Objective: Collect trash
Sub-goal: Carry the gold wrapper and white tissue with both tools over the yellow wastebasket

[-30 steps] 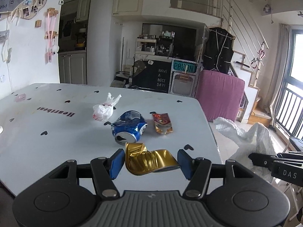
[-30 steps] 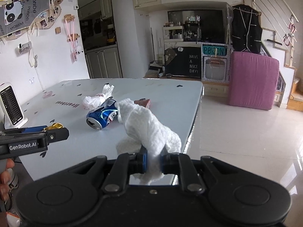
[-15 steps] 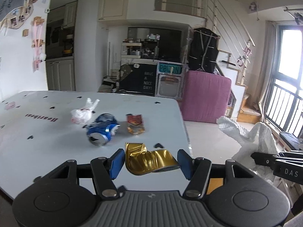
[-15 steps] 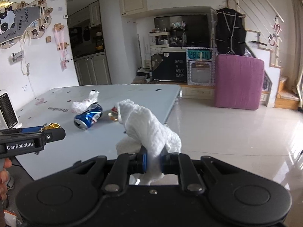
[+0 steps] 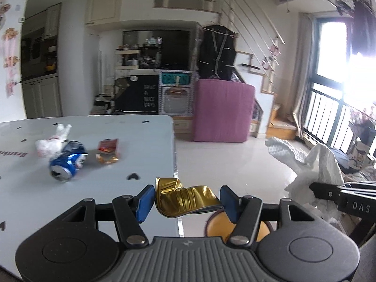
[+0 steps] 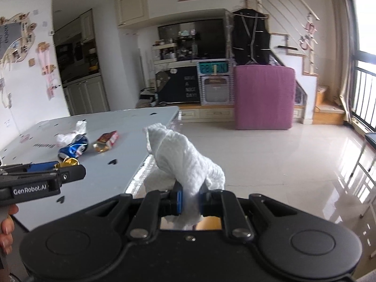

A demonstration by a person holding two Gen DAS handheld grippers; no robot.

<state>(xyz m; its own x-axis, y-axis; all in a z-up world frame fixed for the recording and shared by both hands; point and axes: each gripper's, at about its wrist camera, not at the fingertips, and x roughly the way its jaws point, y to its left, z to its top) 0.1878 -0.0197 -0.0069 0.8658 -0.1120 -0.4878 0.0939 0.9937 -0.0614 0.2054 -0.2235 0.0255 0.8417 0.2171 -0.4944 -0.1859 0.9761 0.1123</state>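
Observation:
My left gripper [image 5: 186, 199] is shut on a crumpled gold wrapper [image 5: 185, 198] and holds it over the table's right edge; it also shows in the right wrist view [image 6: 68, 163]. My right gripper [image 6: 189, 202] is shut on a crumpled white paper towel [image 6: 185, 159], held beyond the table edge over the floor; the towel also shows in the left wrist view [image 5: 310, 162]. On the white table [image 5: 131, 157] lie a crushed blue can [image 5: 67, 163], a white plastic bag [image 5: 50, 144] and a red-gold snack packet [image 5: 108, 152].
A round orange-lined bin [image 5: 219, 226] shows below my left gripper, beside the table edge. A pink mattress [image 6: 264, 97] stands across the shiny tiled floor. A dark cabinet [image 6: 178, 89] and stairs are at the back.
Both grippers have moved to the right with their loads, from over the table toward and past its right edge. The trash on the table has shifted left in view. The bin has come into view.

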